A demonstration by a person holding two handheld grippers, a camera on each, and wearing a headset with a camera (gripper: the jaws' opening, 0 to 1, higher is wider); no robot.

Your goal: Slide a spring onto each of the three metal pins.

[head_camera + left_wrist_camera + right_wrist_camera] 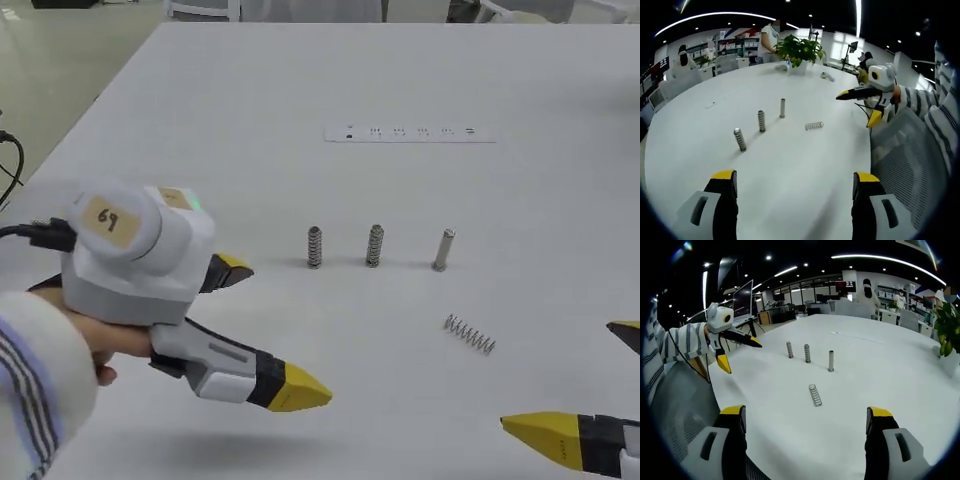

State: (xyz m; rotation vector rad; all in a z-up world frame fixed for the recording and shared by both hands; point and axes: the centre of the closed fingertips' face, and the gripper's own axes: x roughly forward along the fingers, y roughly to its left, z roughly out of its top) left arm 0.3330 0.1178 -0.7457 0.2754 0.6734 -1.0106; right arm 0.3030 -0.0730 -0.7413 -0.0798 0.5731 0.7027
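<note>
Three metal pins stand in a row on the white table. The left pin [314, 247] and the middle pin [375, 245] each carry a spring. The right pin [443, 250] is bare. A loose spring [469, 334] lies flat in front of the bare pin, also seen as the loose spring [814, 394] ahead of my right jaws. My left gripper [270, 330] is open and empty, to the left of the pins. My right gripper [560, 378] is open and empty, near the loose spring's right. In the left gripper view the bare pin [782, 108] stands farthest away.
A white power strip [410, 133] lies flat farther back on the table. A black cable [10, 165] hangs off the left table edge. A potted plant [799, 50] stands at the far side, with people and desks beyond.
</note>
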